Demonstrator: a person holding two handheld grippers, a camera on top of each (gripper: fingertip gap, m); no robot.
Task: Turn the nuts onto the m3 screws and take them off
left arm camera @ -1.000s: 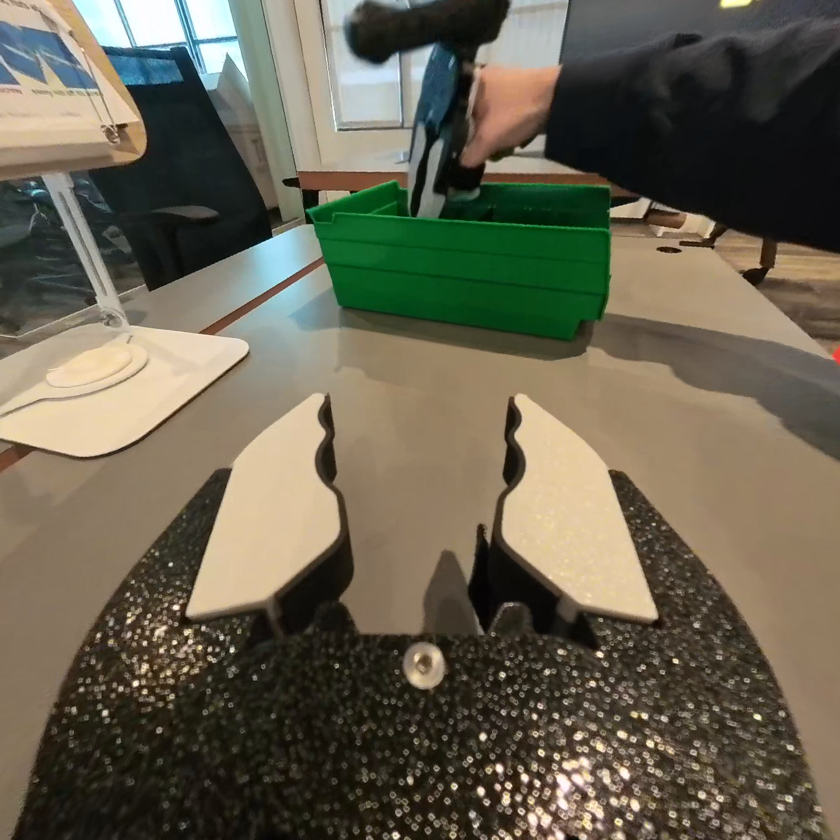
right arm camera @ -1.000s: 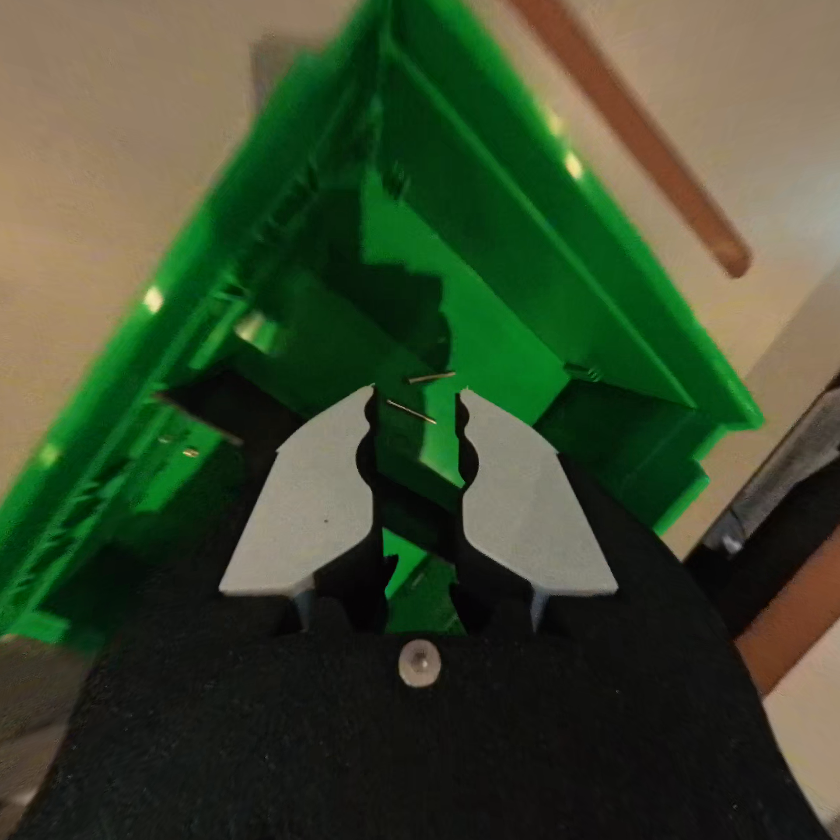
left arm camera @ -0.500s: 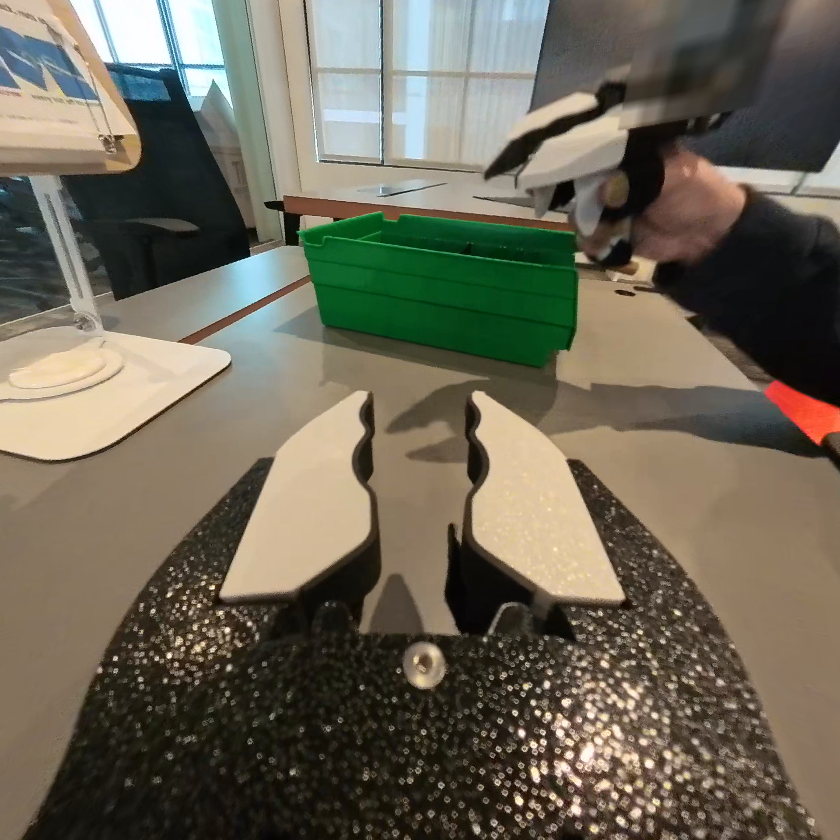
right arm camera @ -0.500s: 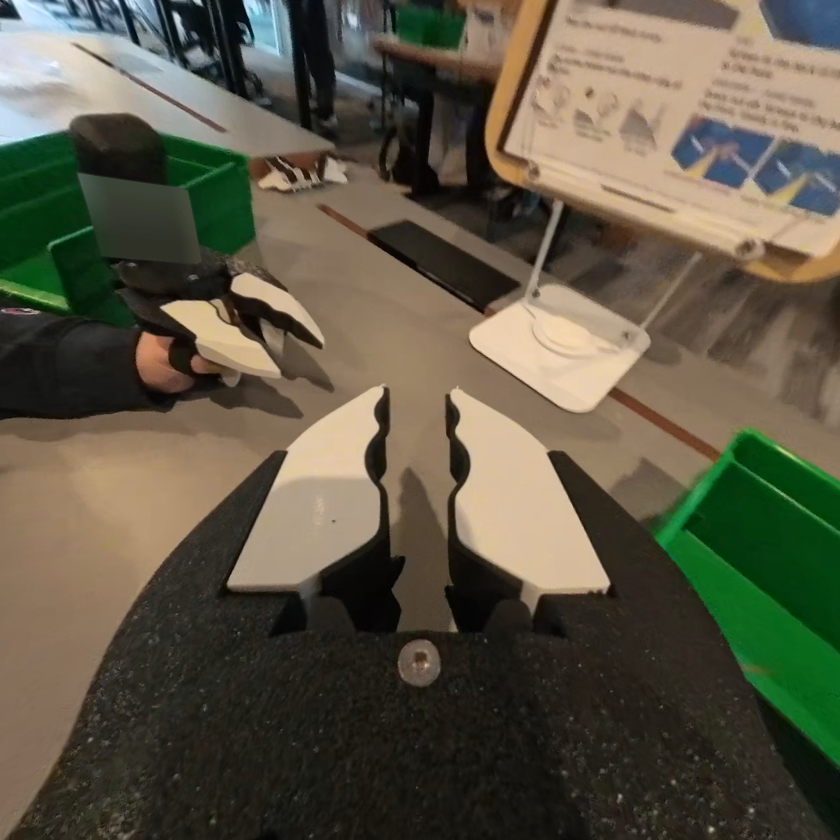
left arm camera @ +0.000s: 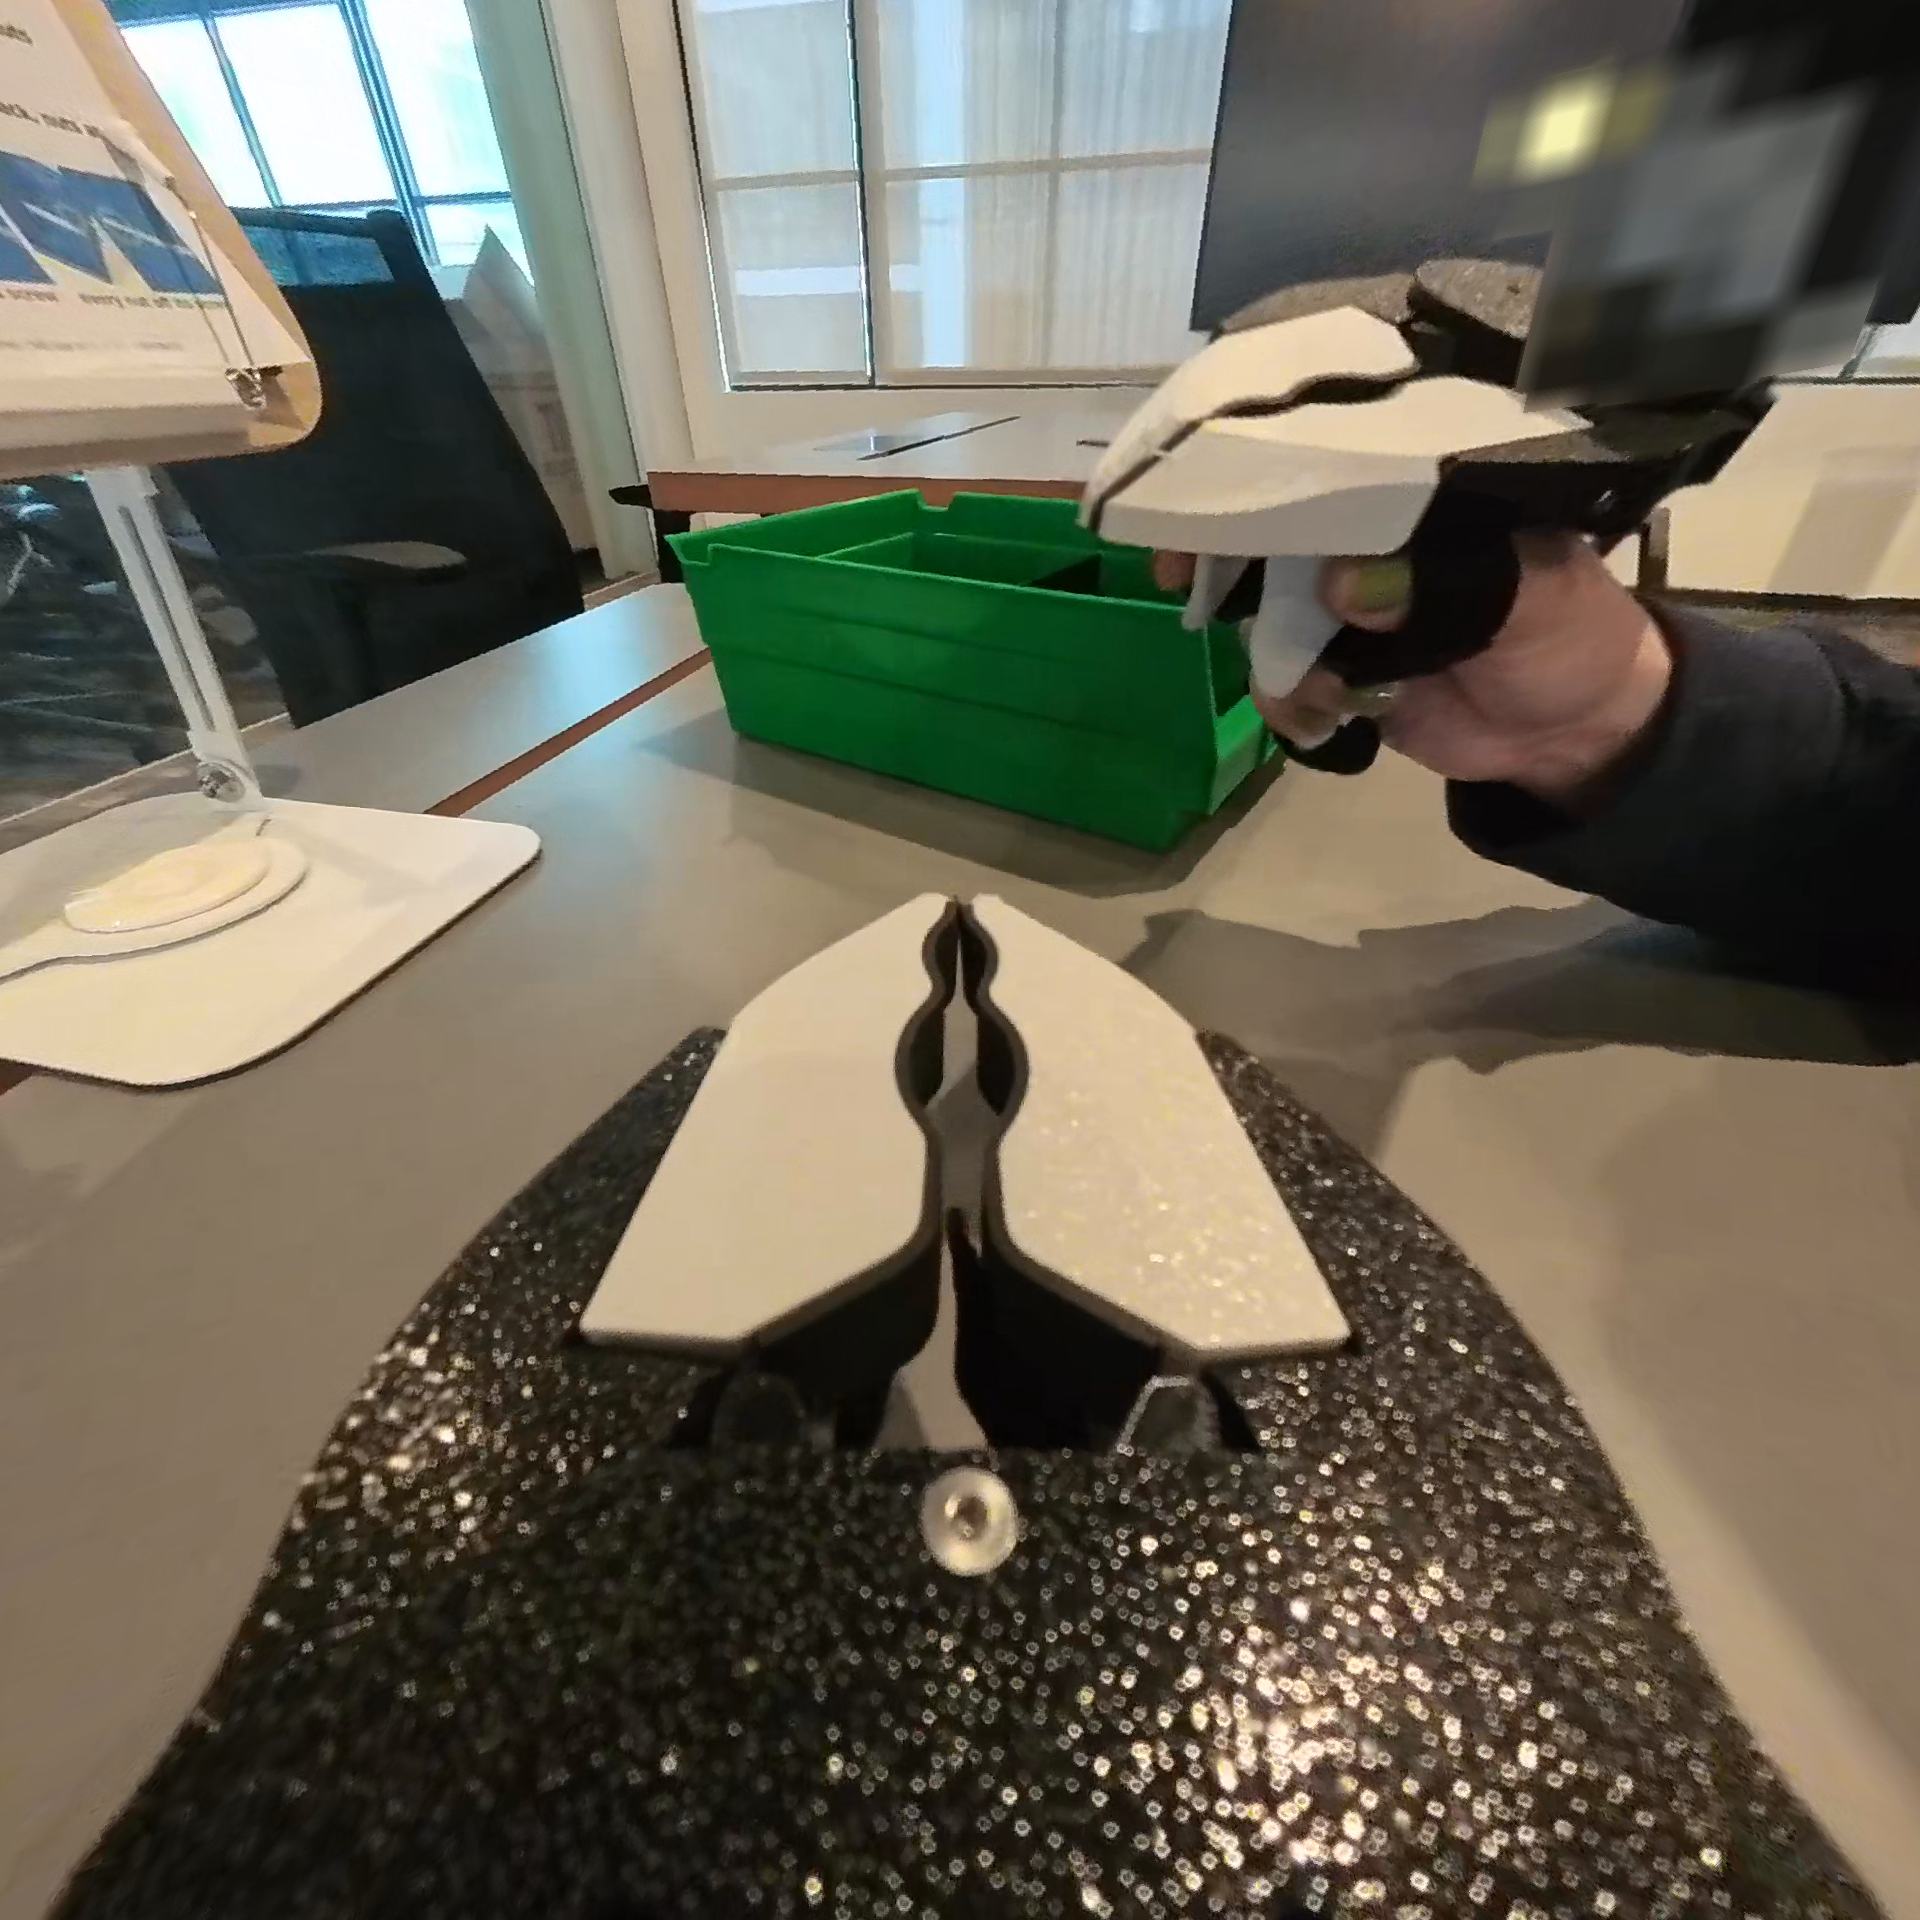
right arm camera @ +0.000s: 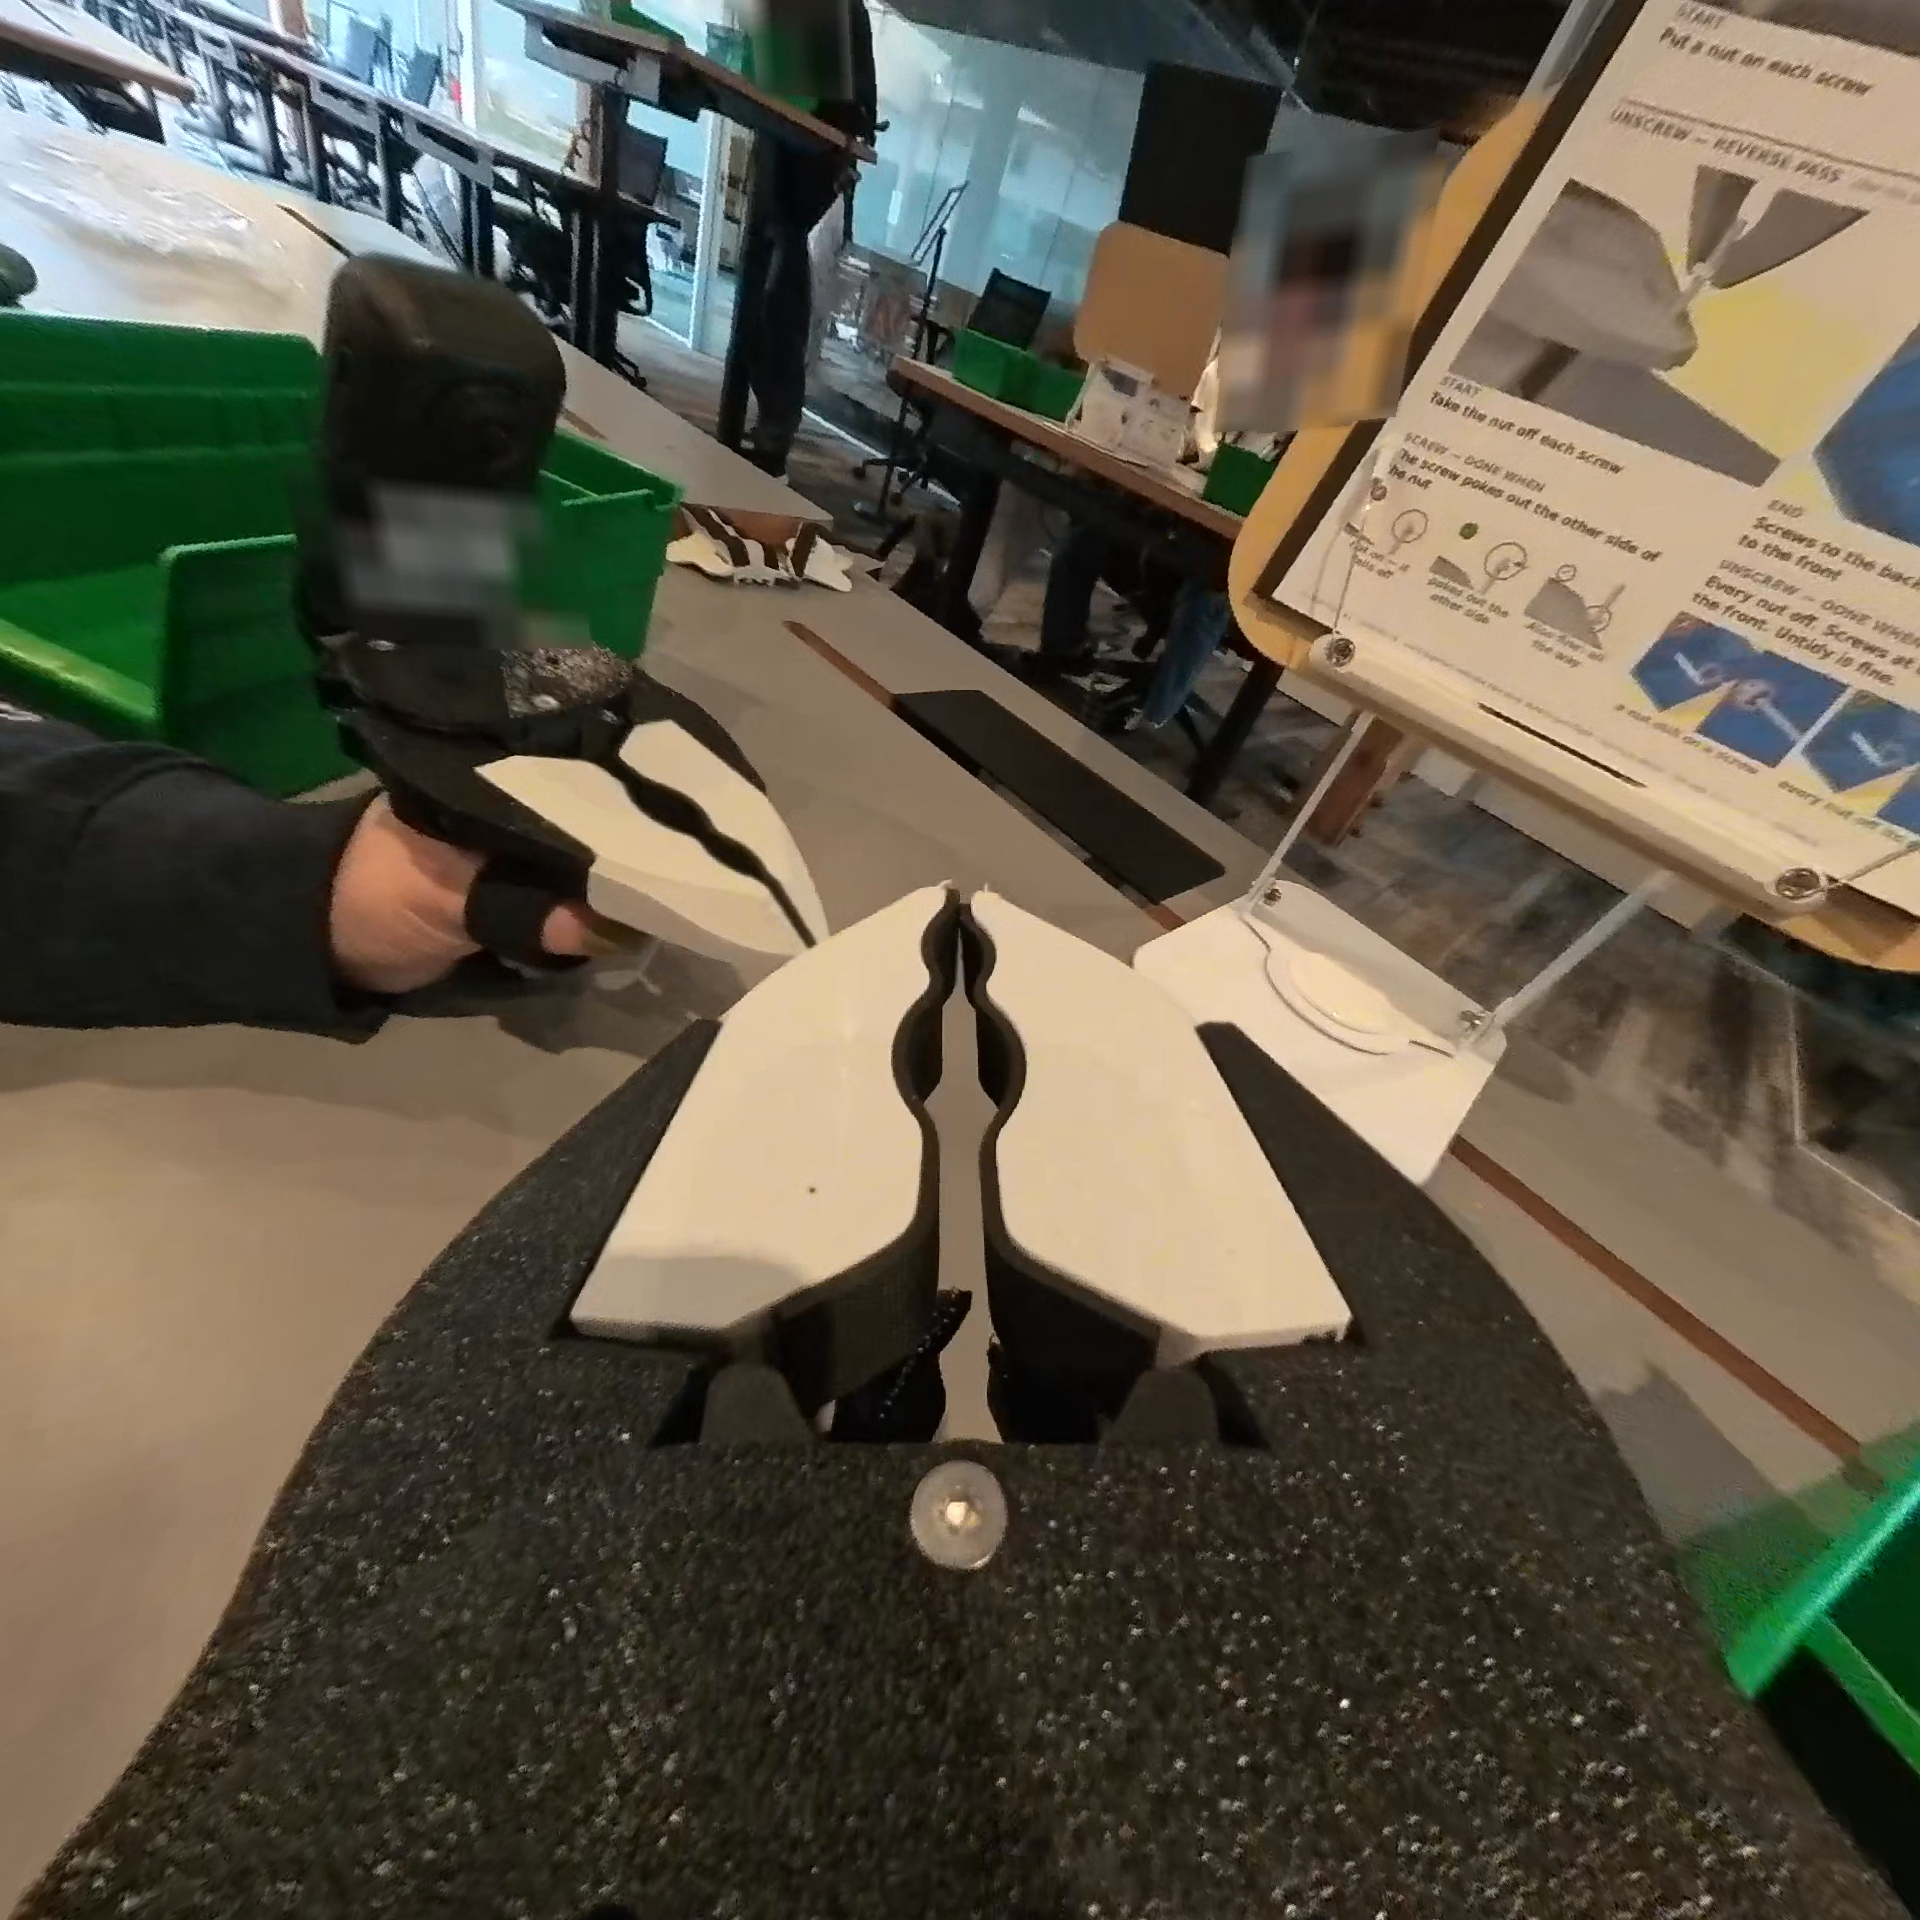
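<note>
With both tips together on nothing visible, left gripper (left arm camera: 961,920) and right gripper (right arm camera: 961,914) hover over the table (left arm camera: 1558,1299), apparently resting. Screws and nuts are presumably in the bin (left arm camera: 935,707), unseen.

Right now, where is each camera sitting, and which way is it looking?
Left wrist view: rides on the left gripper, shut with nothing in it, and faces the green bin; the right hand shows.
Right wrist view: rides on the right gripper, also shut with nothing in it, and faces the instruction stand; the left hand shows.
Shared: grey table, bin, stand, both grippers.
</note>
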